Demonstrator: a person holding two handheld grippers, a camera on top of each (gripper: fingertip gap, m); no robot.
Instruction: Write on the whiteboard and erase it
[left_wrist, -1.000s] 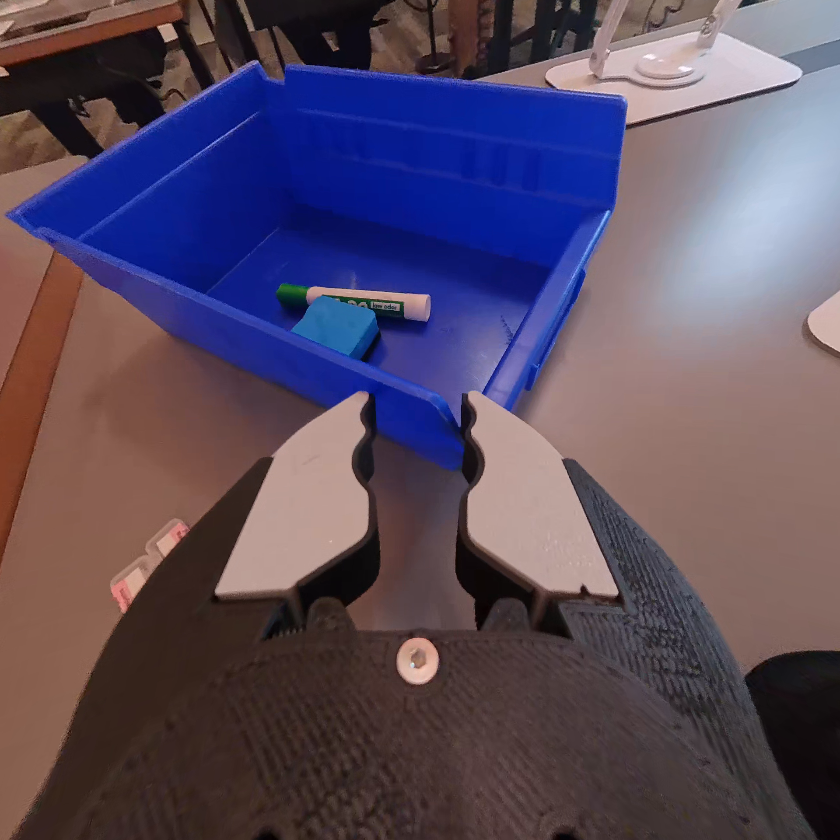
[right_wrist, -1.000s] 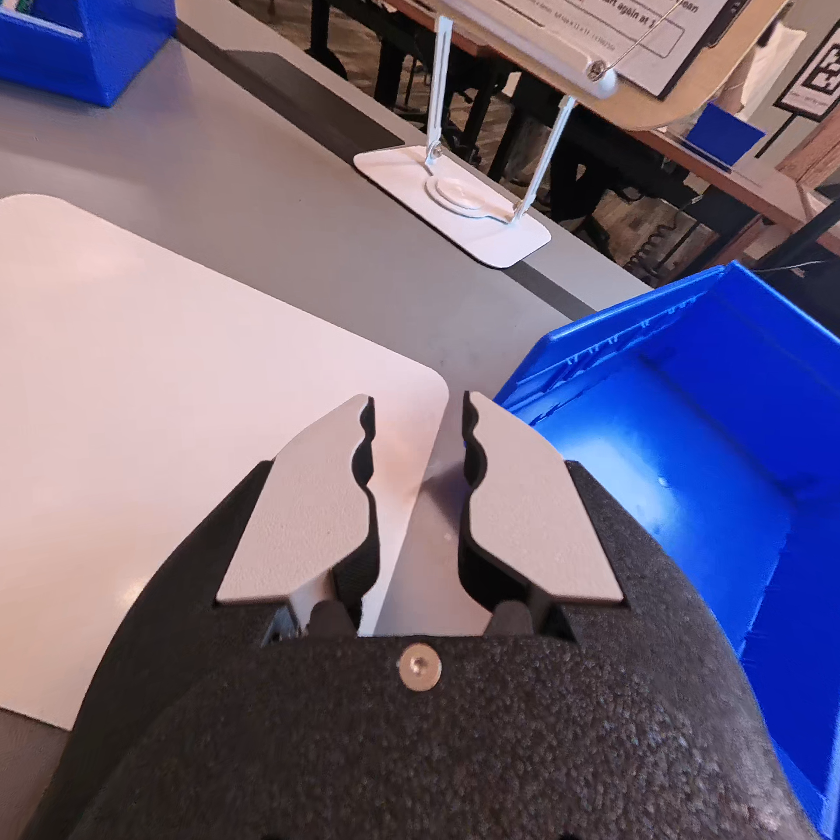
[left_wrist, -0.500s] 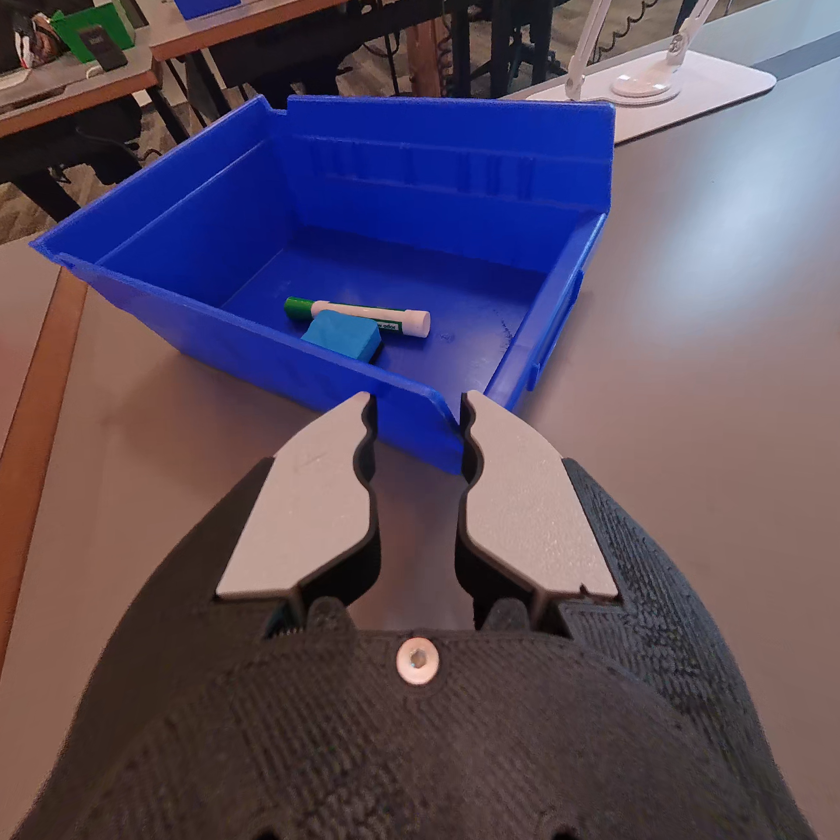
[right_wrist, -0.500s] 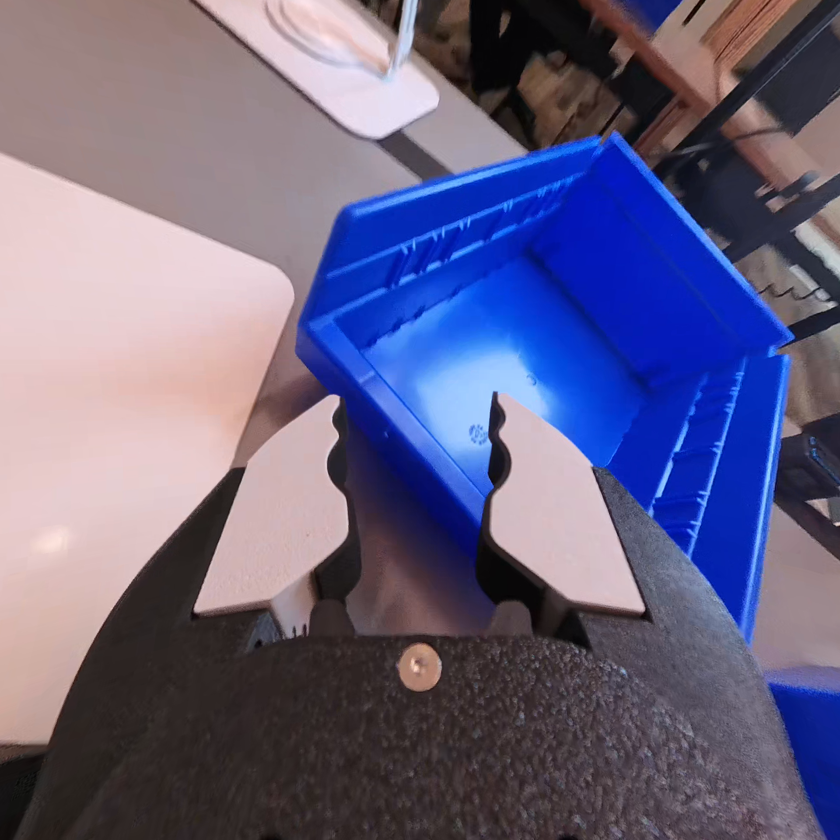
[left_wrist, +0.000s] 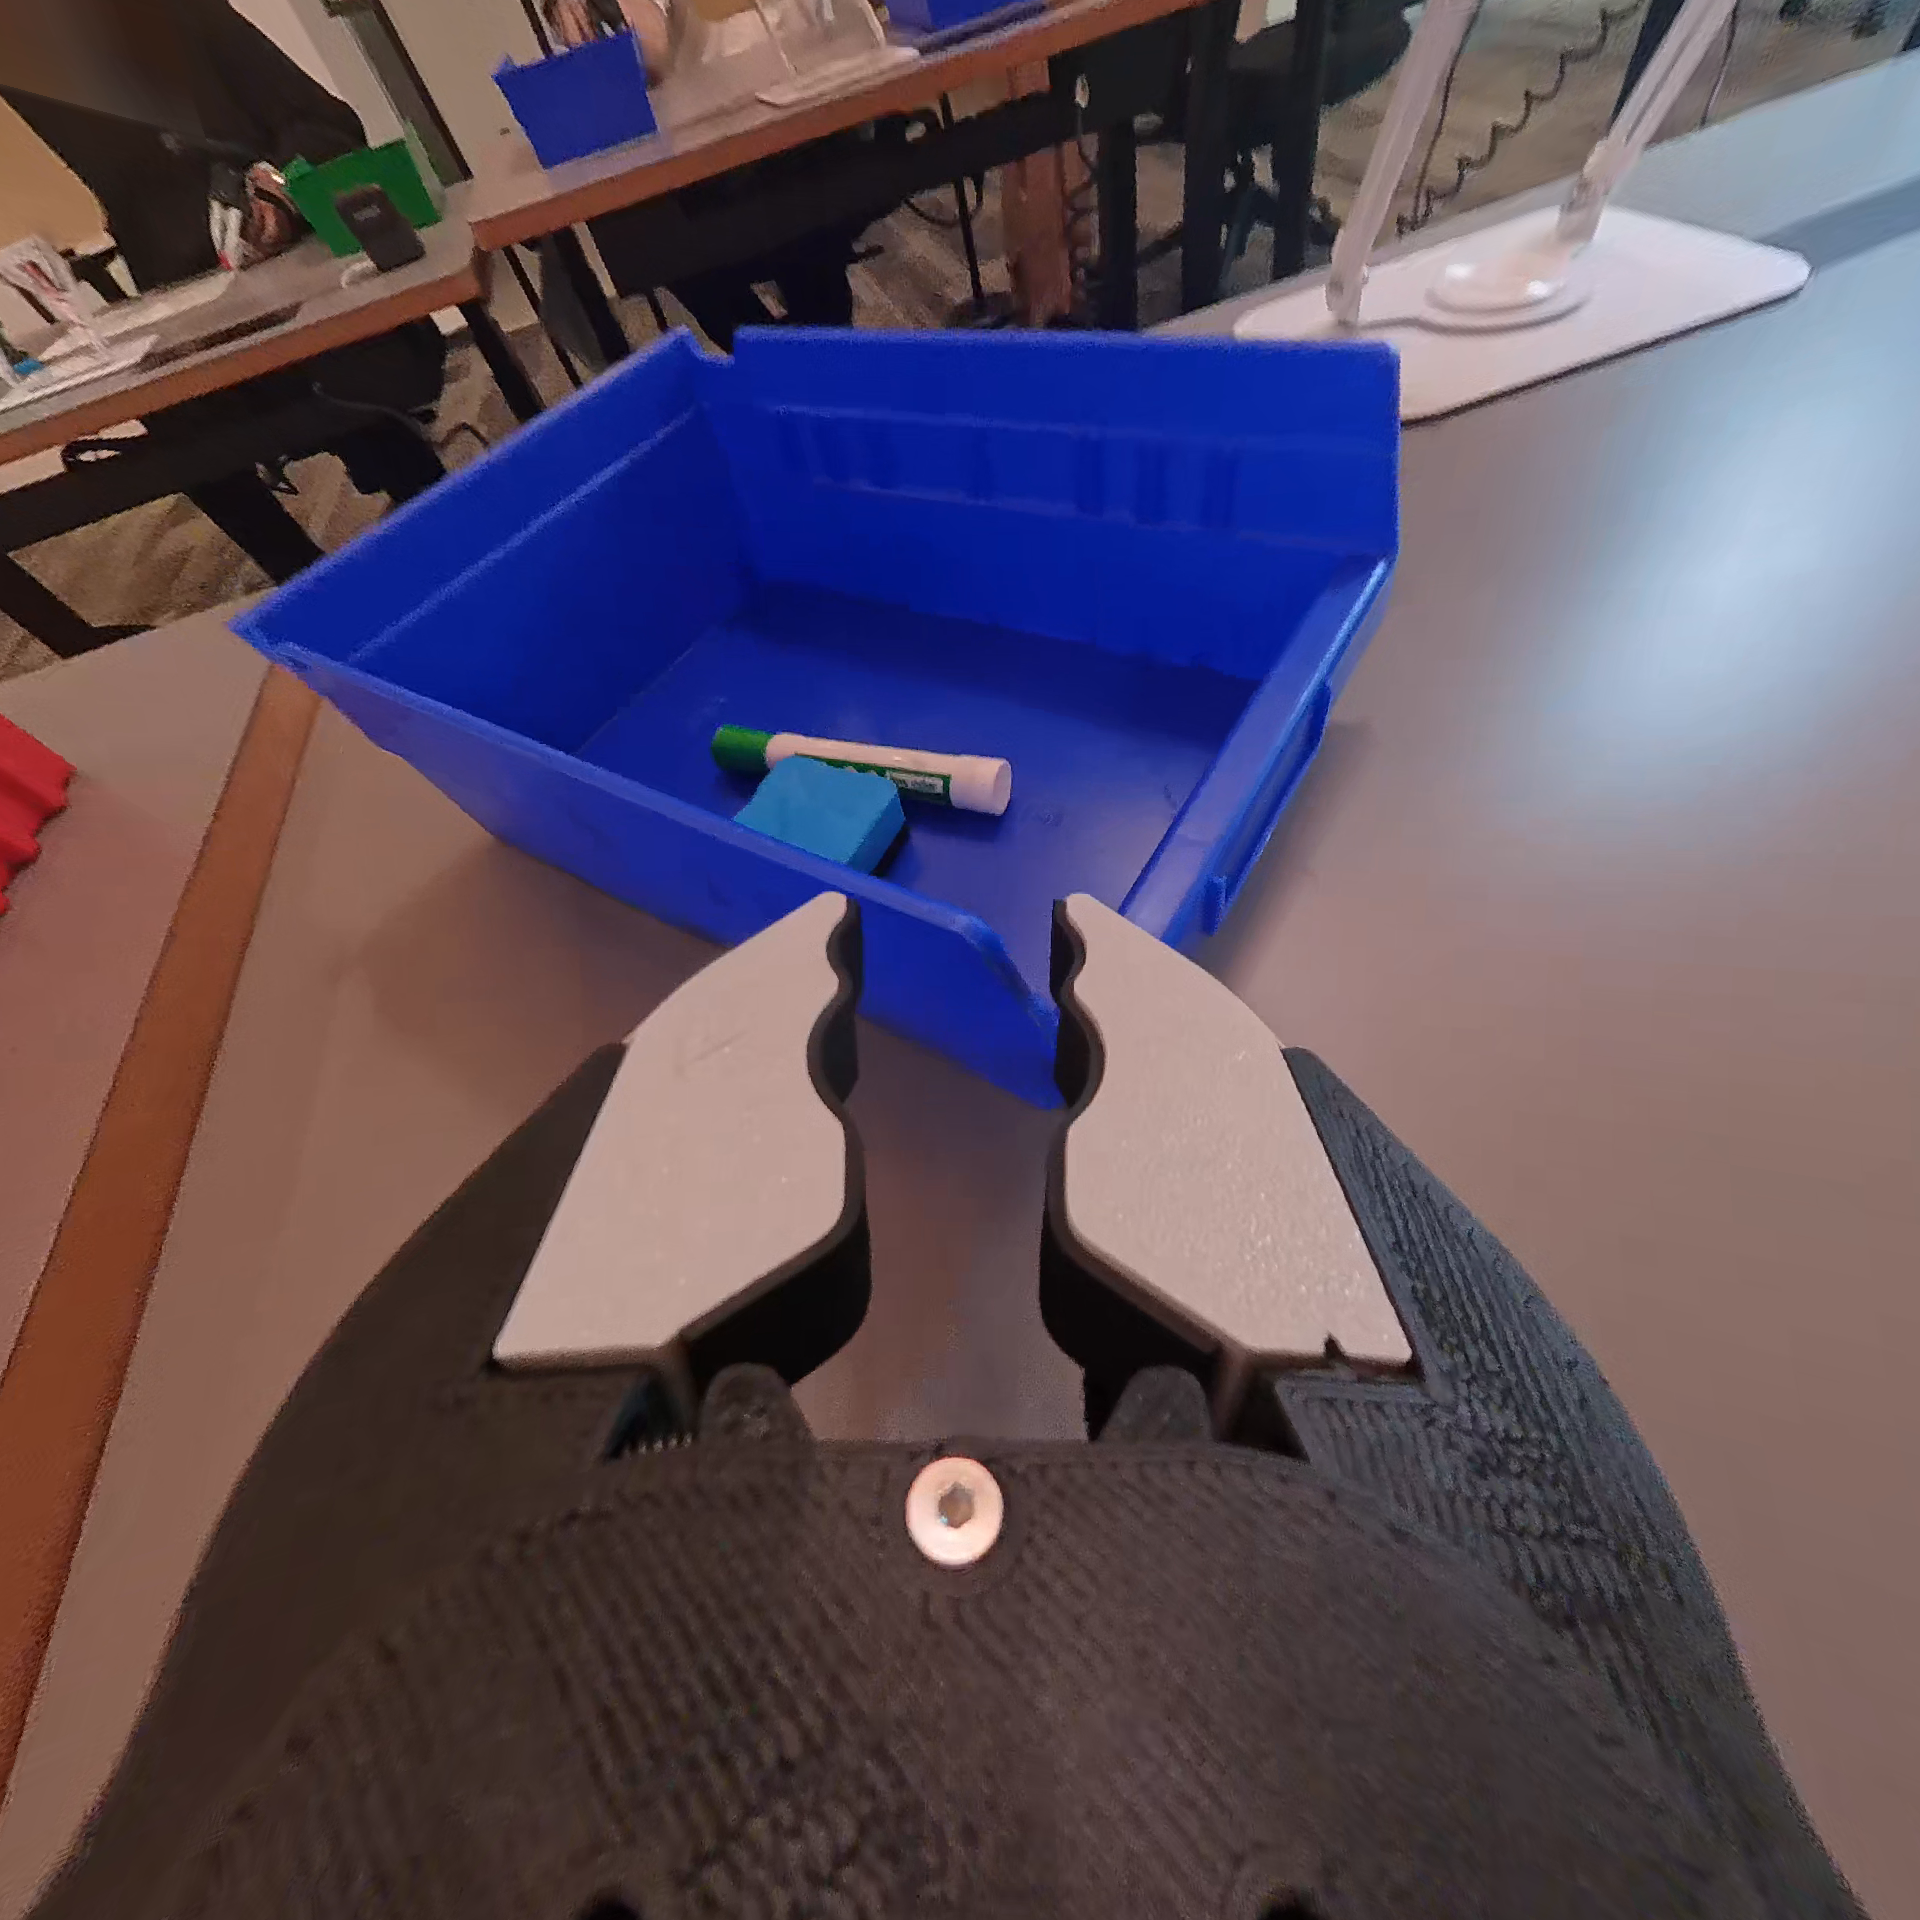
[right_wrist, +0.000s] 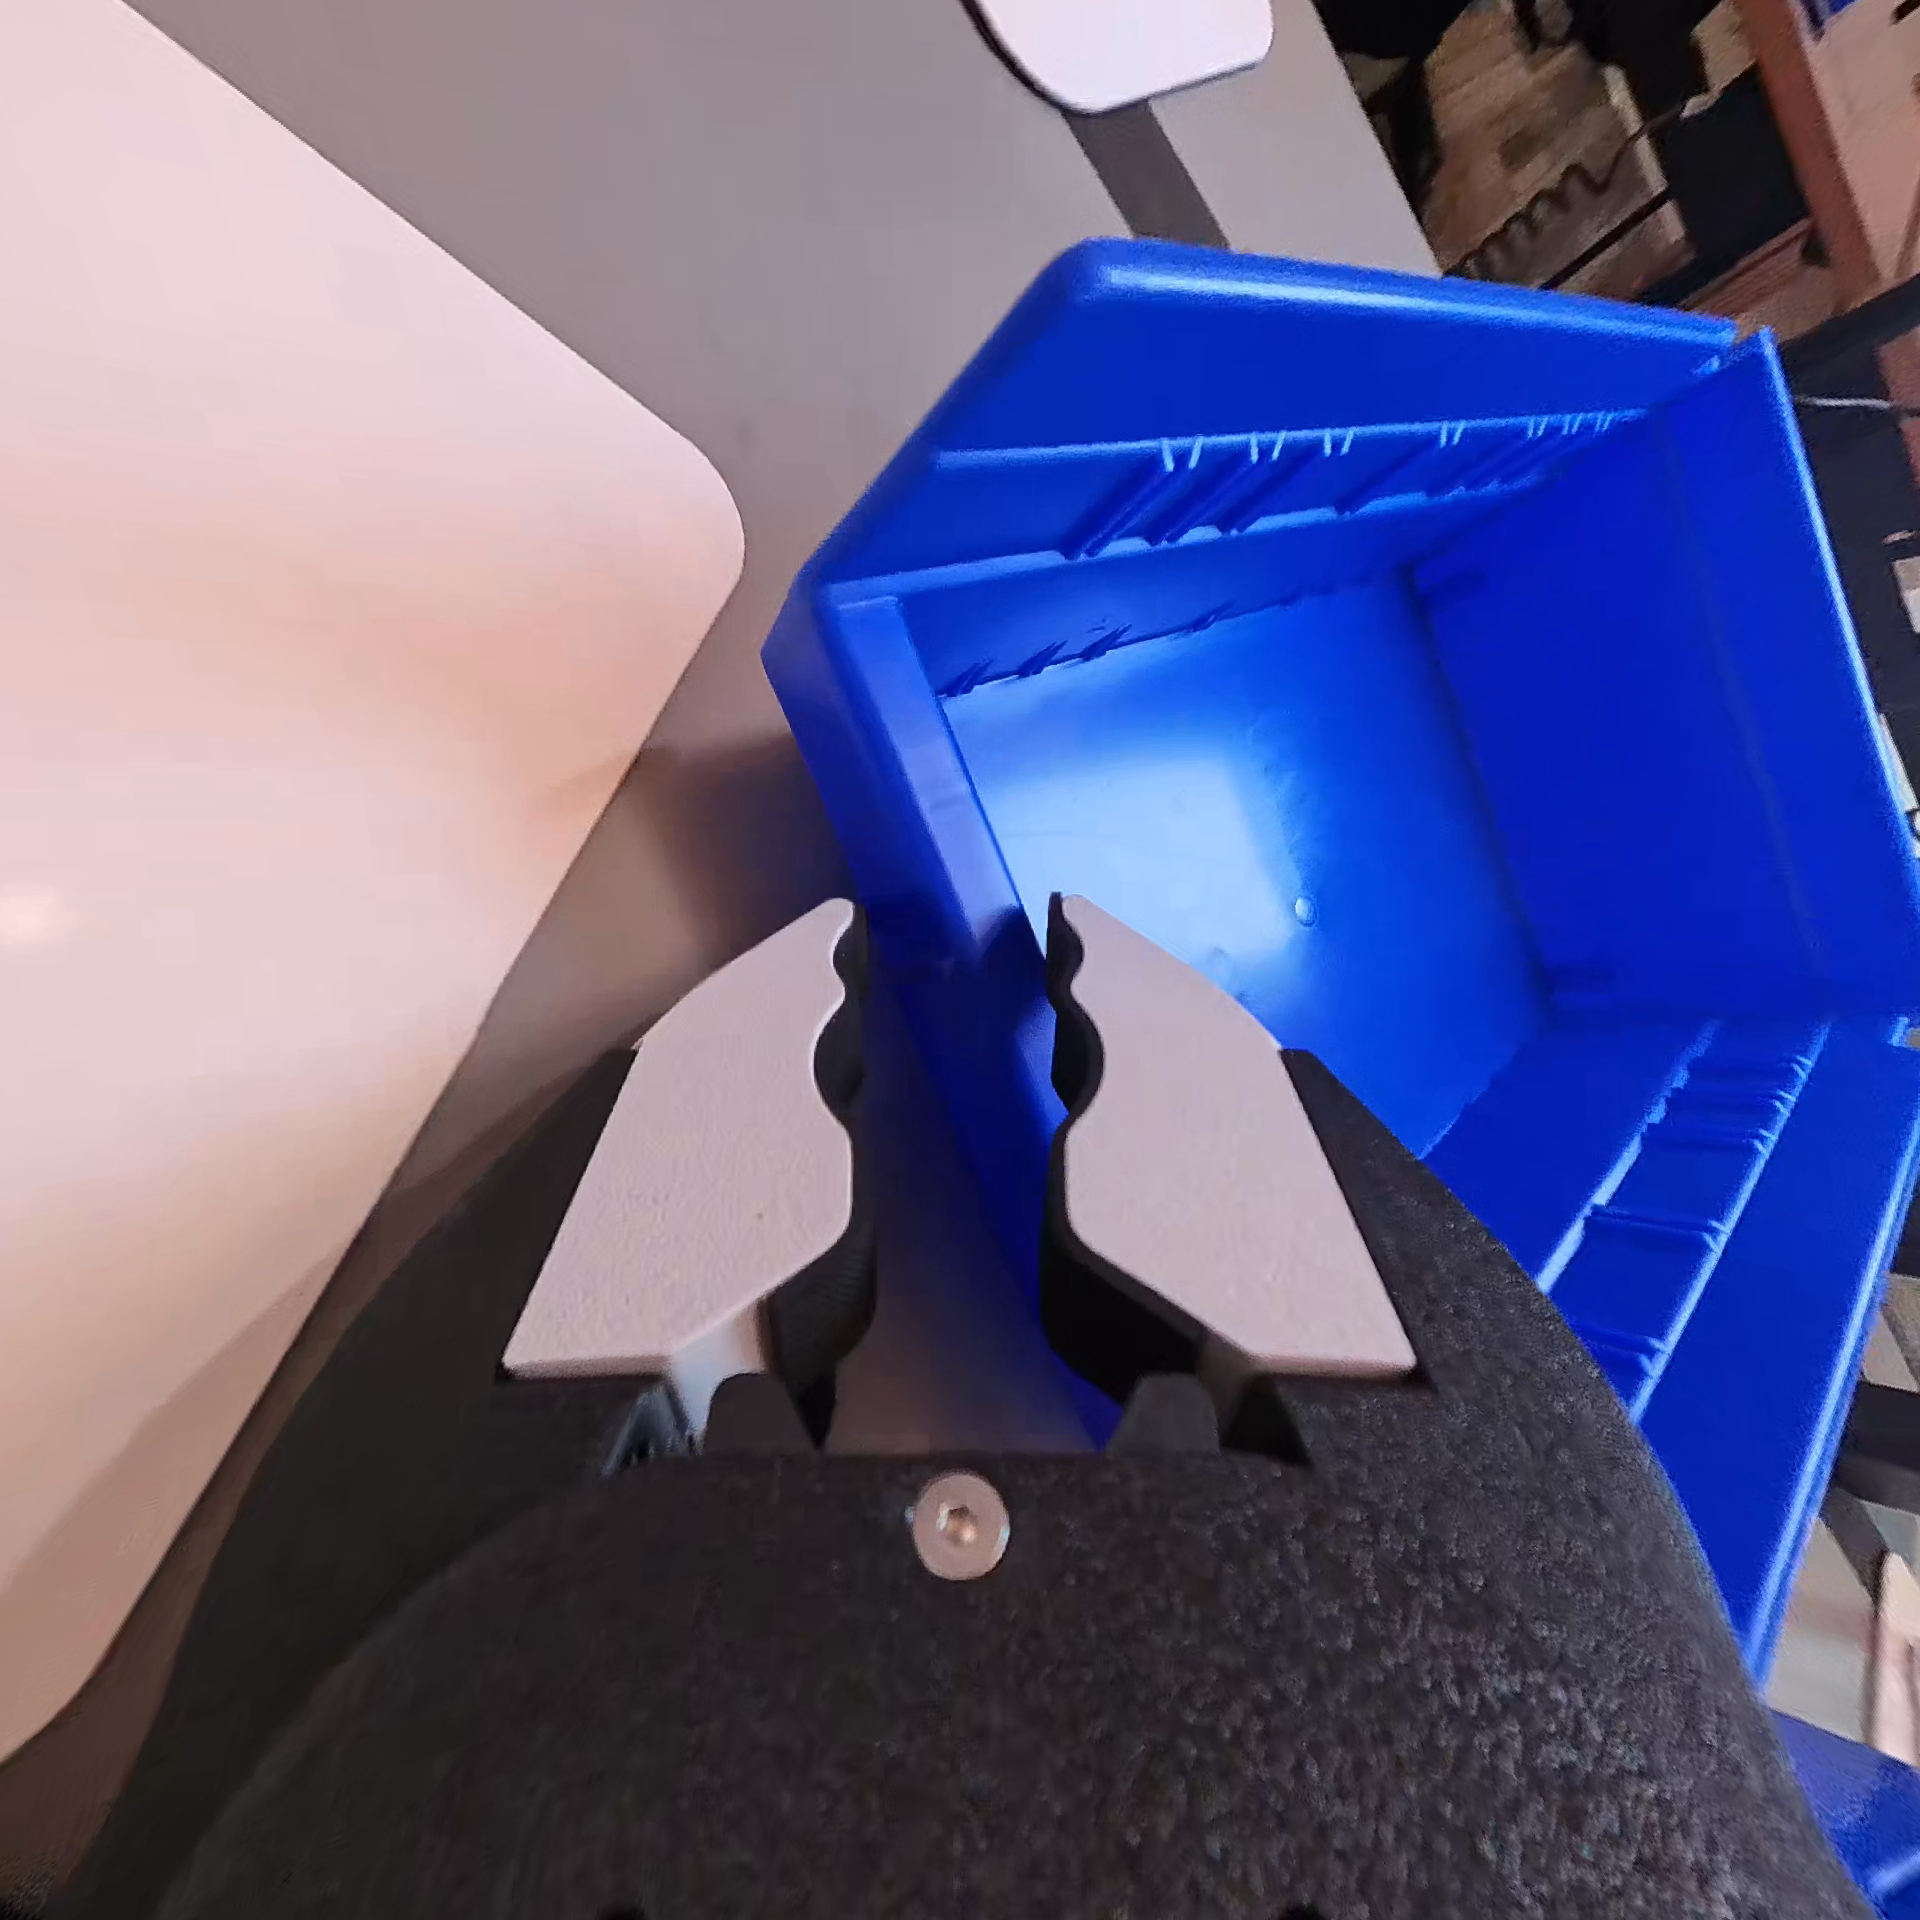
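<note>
A green-capped white marker (left_wrist: 862, 774) and a light blue eraser (left_wrist: 821, 823) lie side by side on the floor of a blue bin (left_wrist: 1049, 499) on the grey table. My left gripper (left_wrist: 951, 935) is open and empty, just short of the bin's near wall. My right gripper (right_wrist: 951, 930) is open and empty, its jaws astride the near wall of the same kind of blue bin (right_wrist: 1621, 727). The white whiteboard (right_wrist: 260, 623) lies flat to the left of that bin. The marker and eraser are hidden in the right wrist view.
A white stand base (left_wrist: 1538, 301) sits on the table behind the bin, and its corner shows in the right wrist view (right_wrist: 1122, 42). A wooden table edge (left_wrist: 135, 1091) runs at the left. Other desks with a small blue bin (left_wrist: 577, 99) stand beyond.
My right gripper swung right from over the whiteboard to the bin's near wall. My left gripper drew back and tilted up a little; the bin looks farther away.
</note>
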